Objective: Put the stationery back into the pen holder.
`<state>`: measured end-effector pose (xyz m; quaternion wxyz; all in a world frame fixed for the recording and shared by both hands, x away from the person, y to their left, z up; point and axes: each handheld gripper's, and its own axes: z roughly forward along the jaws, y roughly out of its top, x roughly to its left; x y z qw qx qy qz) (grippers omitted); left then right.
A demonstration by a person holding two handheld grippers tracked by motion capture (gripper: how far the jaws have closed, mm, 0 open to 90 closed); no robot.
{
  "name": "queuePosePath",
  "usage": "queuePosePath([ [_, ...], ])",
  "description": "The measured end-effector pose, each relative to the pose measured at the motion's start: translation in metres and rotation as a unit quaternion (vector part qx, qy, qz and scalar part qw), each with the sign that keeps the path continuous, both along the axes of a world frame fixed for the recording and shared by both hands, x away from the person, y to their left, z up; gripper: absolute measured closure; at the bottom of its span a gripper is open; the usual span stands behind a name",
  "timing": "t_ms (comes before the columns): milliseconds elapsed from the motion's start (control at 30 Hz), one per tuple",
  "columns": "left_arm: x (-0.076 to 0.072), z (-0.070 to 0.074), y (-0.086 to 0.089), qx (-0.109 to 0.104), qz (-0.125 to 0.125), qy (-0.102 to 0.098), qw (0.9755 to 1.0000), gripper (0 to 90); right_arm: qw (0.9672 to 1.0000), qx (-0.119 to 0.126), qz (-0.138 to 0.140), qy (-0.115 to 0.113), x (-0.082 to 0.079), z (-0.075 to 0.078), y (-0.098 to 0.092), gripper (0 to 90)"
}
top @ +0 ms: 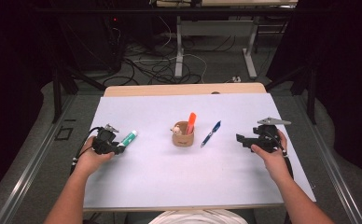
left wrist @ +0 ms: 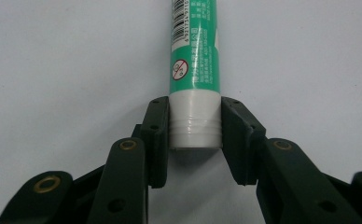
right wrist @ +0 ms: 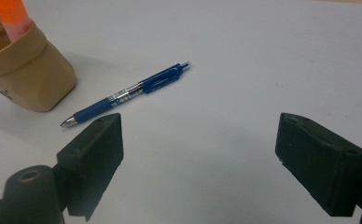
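Note:
A green and white glue stick (top: pixel 128 138) lies on the white table sheet (top: pixel 193 177) at the left. My left gripper (top: pixel 117 148) is shut on its white end (left wrist: pixel 195 125), with a pad pressed against each side. At the right, my right gripper (top: pixel 242 140) stands open above the sheet with nothing between its pads (right wrist: pixel 95 154). A blue pen (top: pixel 211 133) lies a little ahead and to the left of it, seen closer in the right gripper view as the blue pen (right wrist: pixel 125 94). A tan cup (top: pixel 183 134) in the middle holds an orange marker (top: pixel 190 122).
The tan cup (right wrist: pixel 23 70) with the orange marker (right wrist: pixel 12 14) stands just left of the pen. The table's wooden far edge (top: pixel 184 88) borders a floor with cables and desk legs. Metal rails run along both sides.

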<state>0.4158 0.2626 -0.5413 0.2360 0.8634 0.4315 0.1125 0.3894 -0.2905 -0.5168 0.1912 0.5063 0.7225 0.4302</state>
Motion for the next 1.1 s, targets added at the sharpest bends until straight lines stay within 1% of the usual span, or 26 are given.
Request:
queuePosePath([
  [100,0.000,0.000,-0.001,0.004,-0.002,-0.002,1.0000,64.8,1.0000,0.000,0.000,0.000,0.000,0.000,0.000,14.5],
  [167,0.000,0.001,-0.001,0.007,-0.005,0.002,1.0000,64.9,1.0000,0.000,0.000,0.000,0.000,0.000,0.000,14.5],
  [400,0.000,0.003,0.000,0.008,0.008,-0.002,0.9999,64.9,1.0000,0.000,0.000,0.000,0.000,0.000,0.000,14.5],
  [467,-0.001,0.004,0.001,0.001,0.012,0.000,0.9999,64.9,1.0000,0.000,0.000,0.000,0.000,0.000,0.000,14.5],
  [500,-0.001,0.005,0.001,-0.004,0.013,-0.003,0.9999,64.9,1.0000,0.000,0.001,0.000,0.000,0.000,0.000,14.5],
  [533,-0.002,0.007,0.001,-0.004,0.010,-0.001,0.9999,65.0,1.0000,0.000,0.001,0.000,0.000,0.000,0.000,14.5],
  [600,-0.003,0.009,0.001,-0.012,0.013,-0.004,0.9998,64.9,1.0000,-0.001,0.001,0.000,-0.001,0.000,0.000,14.5],
  [633,-0.004,0.011,0.001,-0.015,0.008,-0.007,0.9998,64.9,1.0000,-0.001,0.001,0.000,-0.001,0.000,0.000,14.5],
  [667,-0.005,0.013,0.000,-0.020,0.008,-0.007,0.9997,64.9,1.0000,-0.001,0.001,-0.001,-0.001,0.000,0.000,14.5],
  [733,-0.007,0.017,-0.001,-0.031,0.005,-0.014,0.9994,65.0,1.0000,-0.001,0.001,-0.001,-0.001,0.001,0.000,14.5],
  [767,-0.008,0.020,-0.002,-0.034,0.003,-0.011,0.9994,64.9,1.0000,-0.001,0.001,-0.001,-0.001,0.001,0.001,14.5],
  [800,-0.009,0.022,-0.004,-0.037,0.003,-0.016,0.9992,64.9,1.0000,-0.001,0.001,-0.002,-0.001,0.001,0.000,14.5],
  [867,-0.011,0.026,-0.006,-0.044,-0.003,-0.011,0.9990,64.9,1.0000,-0.003,0.003,-0.002,-0.001,0.001,0.000,14.5],
  [900,-0.012,0.028,-0.008,-0.048,-0.002,-0.015,0.9987,64.9,1.0000,-0.003,0.003,-0.002,-0.001,0.001,0.000,14.5],
  [967,-0.013,0.032,-0.011,-0.051,-0.009,-0.013,0.9986,64.9,1.0000,-0.002,0.002,-0.001,-0.001,0.001,0.001,14.5],
  [1100,-0.017,0.040,-0.018,-0.059,-0.020,-0.017,0.9979,64.9,1.0000,-0.001,0.002,0.000,-0.002,0.001,0.002,14.5],
])
